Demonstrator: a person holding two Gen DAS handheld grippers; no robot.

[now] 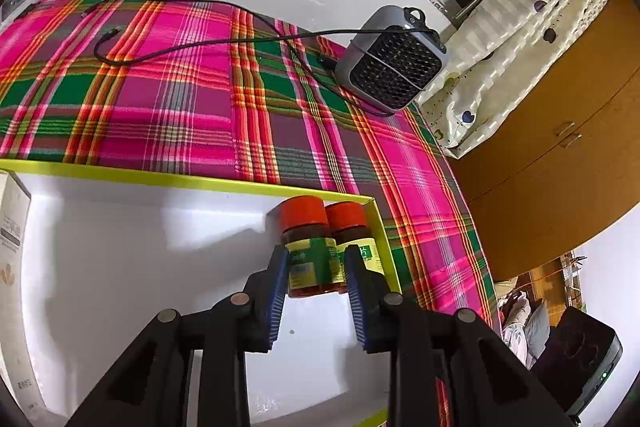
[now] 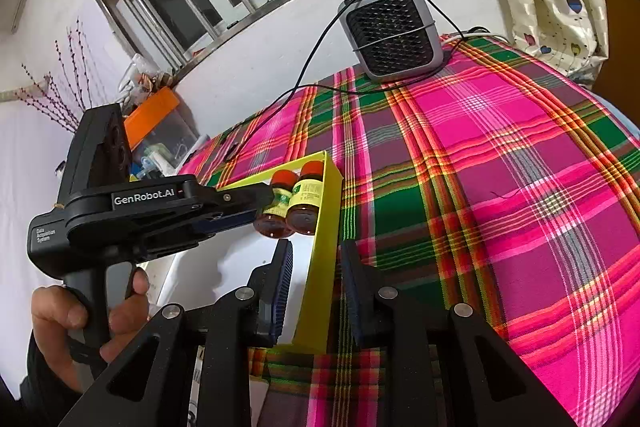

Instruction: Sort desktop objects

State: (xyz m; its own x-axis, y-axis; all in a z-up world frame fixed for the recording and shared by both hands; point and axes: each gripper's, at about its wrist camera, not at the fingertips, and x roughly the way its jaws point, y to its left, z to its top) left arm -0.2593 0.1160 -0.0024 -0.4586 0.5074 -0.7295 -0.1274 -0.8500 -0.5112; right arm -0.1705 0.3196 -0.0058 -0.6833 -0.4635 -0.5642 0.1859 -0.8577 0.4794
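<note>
Two red-capped bottles already sit in the far right corner of my yellow-rimmed tray (image 1: 224, 185), so I judge the sorting well underway, though how many items are left I cannot say (nothing loose shows on the plaid cloth (image 1: 180, 107) apart from the small grey fan (image 1: 390, 61) and its black cable (image 1: 192, 45)). My left gripper (image 1: 316, 267) has its blue pads on either side of the nearer bottle (image 1: 310, 251), closed against its label; whether it rests on the tray floor or hangs just above I cannot tell. The second bottle (image 1: 354, 233) stands touching it, against the tray's right wall. Both are amber-brown, with orange-red screw caps and yellow-and-green labels, looking light and rigid, easy to pinch. A white carton (image 1: 12, 251) stands at the tray's left edge. My right gripper (image 2: 316, 291) holds nothing; its jaws gape wide, straddling the tray's near right wall without gripping it. Seen from that side, the two bottles (image 2: 292, 203) lean together in the corner.
</note>
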